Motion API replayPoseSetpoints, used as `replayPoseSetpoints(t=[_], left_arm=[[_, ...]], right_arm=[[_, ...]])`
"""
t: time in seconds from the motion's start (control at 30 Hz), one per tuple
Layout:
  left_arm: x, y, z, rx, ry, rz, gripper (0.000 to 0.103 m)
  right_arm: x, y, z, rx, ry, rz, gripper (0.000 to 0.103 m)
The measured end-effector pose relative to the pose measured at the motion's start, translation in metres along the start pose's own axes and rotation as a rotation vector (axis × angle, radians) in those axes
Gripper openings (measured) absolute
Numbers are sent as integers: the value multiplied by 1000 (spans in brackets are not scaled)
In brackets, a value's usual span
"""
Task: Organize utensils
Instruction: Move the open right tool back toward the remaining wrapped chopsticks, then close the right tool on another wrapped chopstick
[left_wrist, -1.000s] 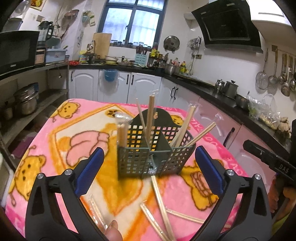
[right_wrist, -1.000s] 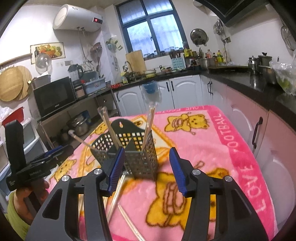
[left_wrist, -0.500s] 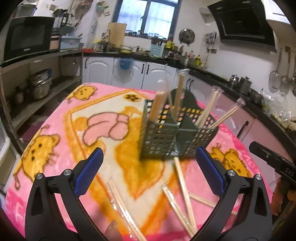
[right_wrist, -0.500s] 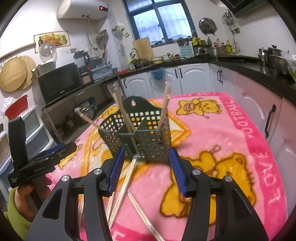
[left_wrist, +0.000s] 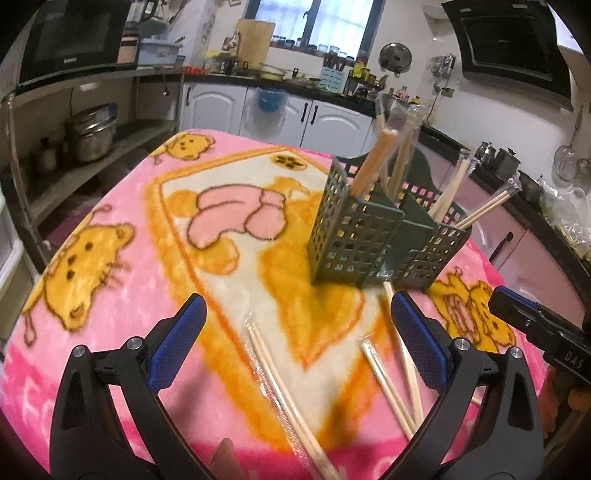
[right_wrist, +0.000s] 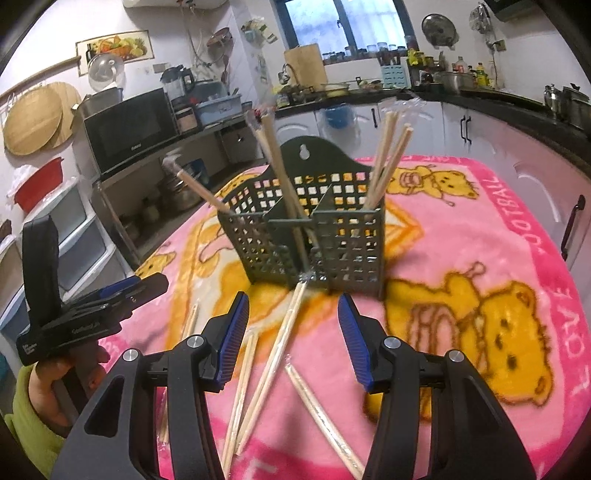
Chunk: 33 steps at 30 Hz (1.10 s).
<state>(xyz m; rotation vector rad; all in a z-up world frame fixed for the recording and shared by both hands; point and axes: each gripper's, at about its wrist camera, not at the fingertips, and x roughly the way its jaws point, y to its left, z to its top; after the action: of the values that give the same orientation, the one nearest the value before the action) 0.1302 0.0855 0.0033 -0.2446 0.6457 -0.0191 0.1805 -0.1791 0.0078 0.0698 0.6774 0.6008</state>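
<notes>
On the left, my left gripper (left_wrist: 297, 341) hovers over the pink cartoon-bear blanket (left_wrist: 122, 236), its blue-padded jaws spread wide and holding nothing. Between them, on the near blanket, lies a plastic-wrapped pair of wooden chopsticks (left_wrist: 284, 398); more loose wrapped pairs (left_wrist: 391, 387) lie just to the right. Farther back, right of centre, stands the dark green perforated plastic utensil holder (left_wrist: 354, 240), with several wrapped chopsticks (left_wrist: 373, 162) leaning upright in its compartments. On the right, my right gripper (right_wrist: 293, 336) also hangs released and empty, facing the holder.
</notes>
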Motion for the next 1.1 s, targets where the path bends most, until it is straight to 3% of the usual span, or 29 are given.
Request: replayPoseSetpoints(t=[0.2,0.43,0.63,1.1], left_arm=[[9,6,-9,-13,44,-15,92],[30,17,-19,-55,130,-53,73],[43,20,-28,-81,197,-98,65],[81,25,-12,-82,284,-87,63]], right_arm=[[12,2,-3,-6,33,5,48],[35,3,-6,-6,93,3,48],[61,2,-2,-3,141,4,48],[113,-4,5,-14,250,-30,48]])
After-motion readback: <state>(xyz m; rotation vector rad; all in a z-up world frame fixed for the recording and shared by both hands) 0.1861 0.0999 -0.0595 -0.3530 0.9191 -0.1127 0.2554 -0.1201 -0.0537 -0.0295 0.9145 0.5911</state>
